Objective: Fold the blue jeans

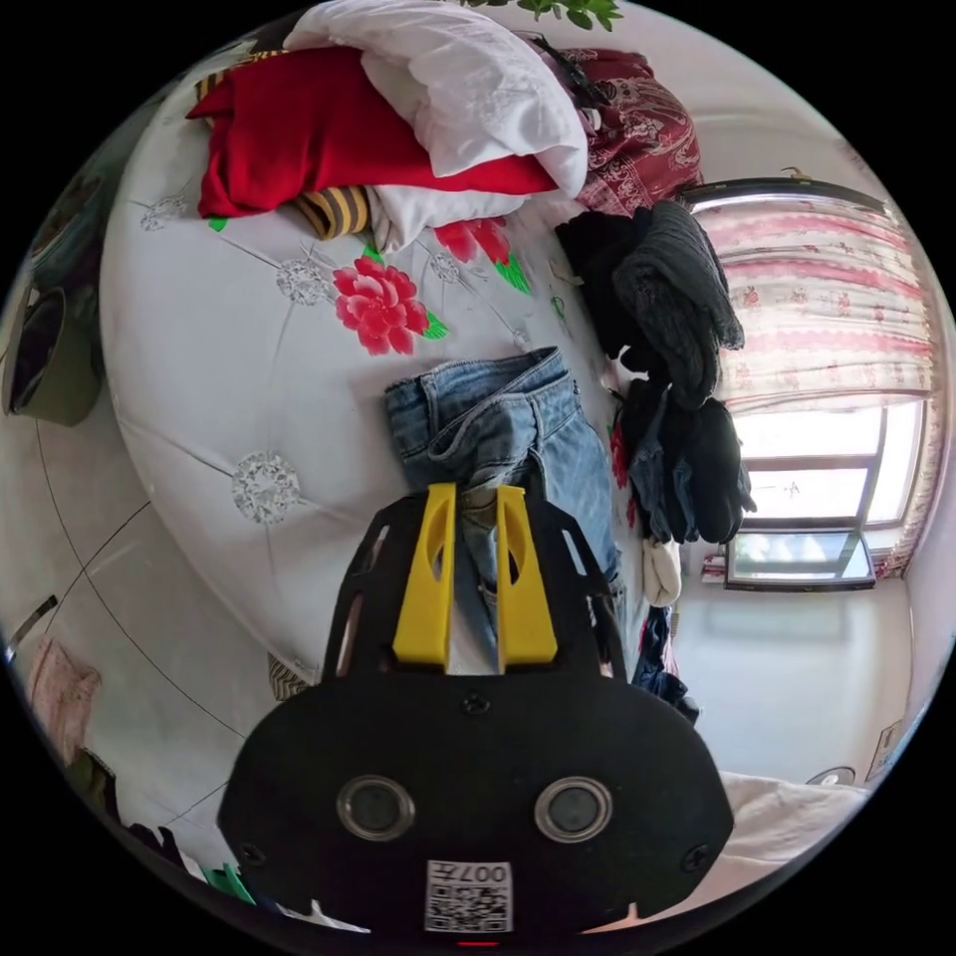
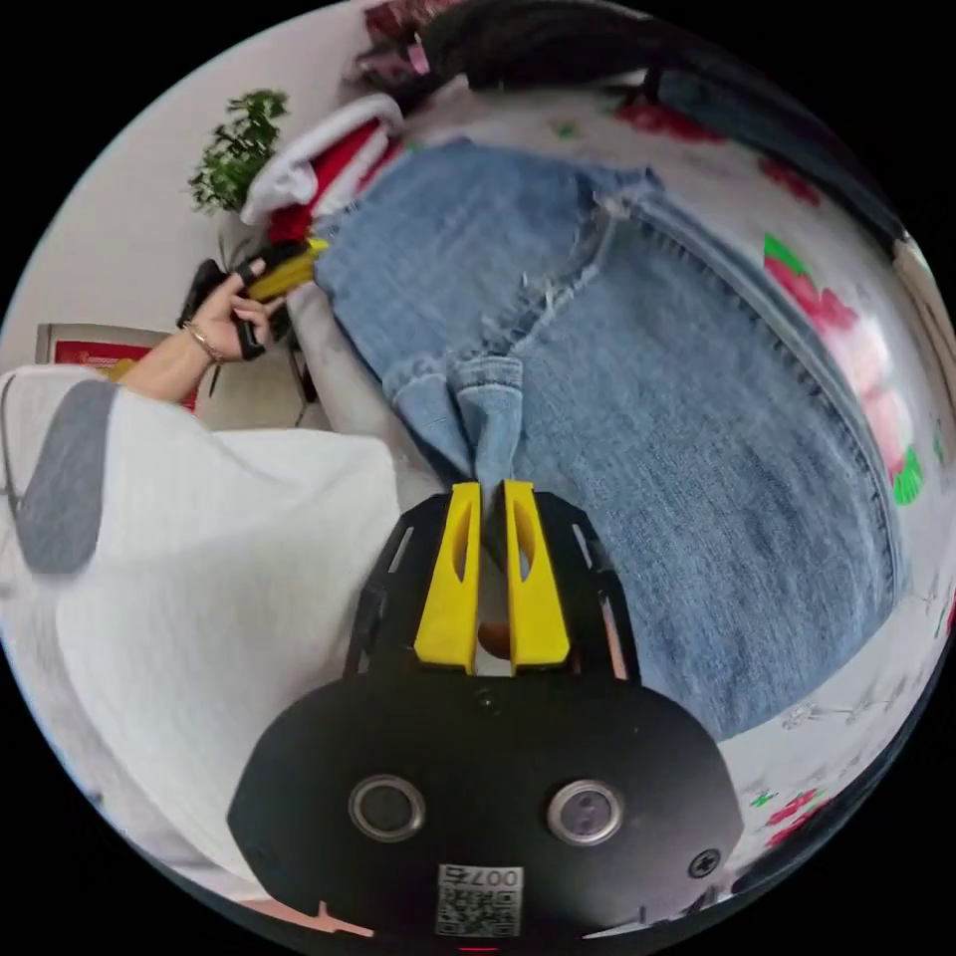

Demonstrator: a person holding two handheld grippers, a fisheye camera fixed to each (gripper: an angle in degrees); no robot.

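Left gripper view shows the blue jeans [image 1: 508, 438] lying bunched on the bed [image 1: 219, 398], right past the tips of the left gripper [image 1: 476, 498]. Its two yellow jaws are close together with a fold of denim between them, so it looks clamped on the jeans. The waistband end of the jeans lies farthest from the gripper. Beyond the jeans, on the flowered bed sheet, sits a pile with a red cloth [image 1: 309, 129], a white cloth [image 1: 468, 90] and a striped yellow and black piece [image 1: 334, 209]. To the right of the jeans hang dark clothes [image 1: 667, 299], and past them is a window [image 1: 827, 478] with a pink curtain [image 1: 827, 299].

Right gripper view shows the jeans [image 2: 617, 378] spread wide and flat on the bed [image 2: 866, 717], reaching up and to the right of the right gripper [image 2: 491, 493]. Its yellow jaws are almost together, and the two hem ends of the legs are squeezed between them. At the far top left corner of the jeans is the left gripper [image 2: 289, 267], held by the person's hand [image 2: 224, 324], with its yellow tip touching the denim. The person's white sleeve [image 2: 219, 558] is to the left of the right gripper. A green plant [image 2: 239, 149] stands by the wall behind the hand.
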